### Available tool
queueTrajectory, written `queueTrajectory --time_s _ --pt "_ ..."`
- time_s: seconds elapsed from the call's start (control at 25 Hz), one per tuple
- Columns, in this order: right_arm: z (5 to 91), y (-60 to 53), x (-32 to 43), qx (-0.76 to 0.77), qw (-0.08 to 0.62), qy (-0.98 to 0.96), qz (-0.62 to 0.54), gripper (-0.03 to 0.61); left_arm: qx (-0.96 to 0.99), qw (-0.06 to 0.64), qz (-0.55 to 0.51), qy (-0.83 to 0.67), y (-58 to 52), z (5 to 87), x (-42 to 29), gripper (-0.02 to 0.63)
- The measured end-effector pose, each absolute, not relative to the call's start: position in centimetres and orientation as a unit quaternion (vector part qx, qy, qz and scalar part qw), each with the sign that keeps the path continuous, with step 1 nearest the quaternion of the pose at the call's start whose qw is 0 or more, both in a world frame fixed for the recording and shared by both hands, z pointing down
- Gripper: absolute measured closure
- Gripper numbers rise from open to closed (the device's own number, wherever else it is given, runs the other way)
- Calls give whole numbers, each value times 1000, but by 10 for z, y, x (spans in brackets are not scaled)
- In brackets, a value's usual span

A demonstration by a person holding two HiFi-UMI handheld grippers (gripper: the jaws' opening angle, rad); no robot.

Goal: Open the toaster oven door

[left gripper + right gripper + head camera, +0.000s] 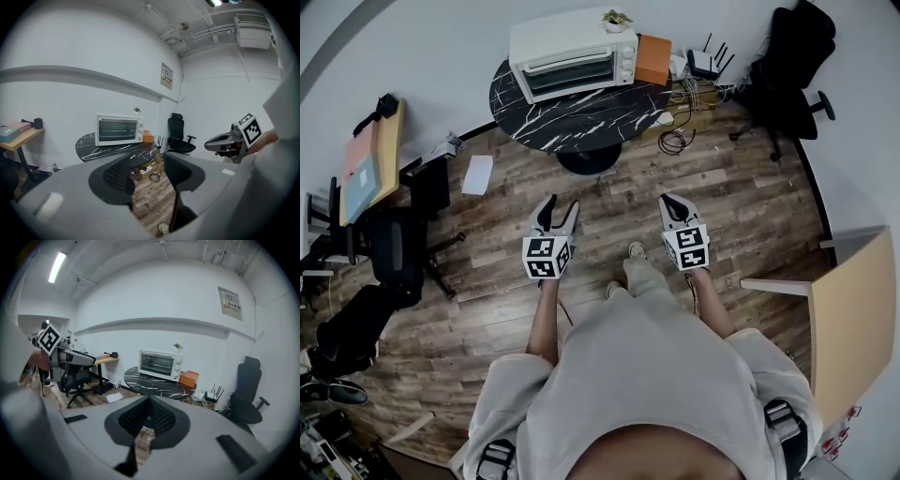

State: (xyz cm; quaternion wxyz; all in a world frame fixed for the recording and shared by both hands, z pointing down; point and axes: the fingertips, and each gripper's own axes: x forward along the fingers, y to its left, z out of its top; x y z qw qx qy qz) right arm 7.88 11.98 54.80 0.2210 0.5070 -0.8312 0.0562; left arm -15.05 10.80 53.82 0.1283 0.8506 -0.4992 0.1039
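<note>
Toaster oven (574,54), door (572,73) shut, on black table (572,120). Well short of it: left gripper (560,208) released, right gripper (672,202) clenched empty.

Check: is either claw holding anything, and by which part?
Nothing held: left claw open and empty, right claw shut on nothing, both far from the toaster oven.

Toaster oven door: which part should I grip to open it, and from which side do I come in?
Grip the horizontal handle along the top edge of the closed door, coming straight at the front of the toaster oven, left of the knobs. A top handle suggests the door drops forward. The left tongs stand open.
</note>
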Motion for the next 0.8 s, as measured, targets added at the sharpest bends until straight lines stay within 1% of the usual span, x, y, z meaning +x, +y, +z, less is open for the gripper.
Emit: queueTrajectory --time_s 0.32,0.8 --pt "558 81 82 499 217 -837 62 565 847 129 112 -504 72 546 -142 385" --pt "559 -28 83 468 217 -854 62 565 833 142 115 -522 -22 549 -130 385"
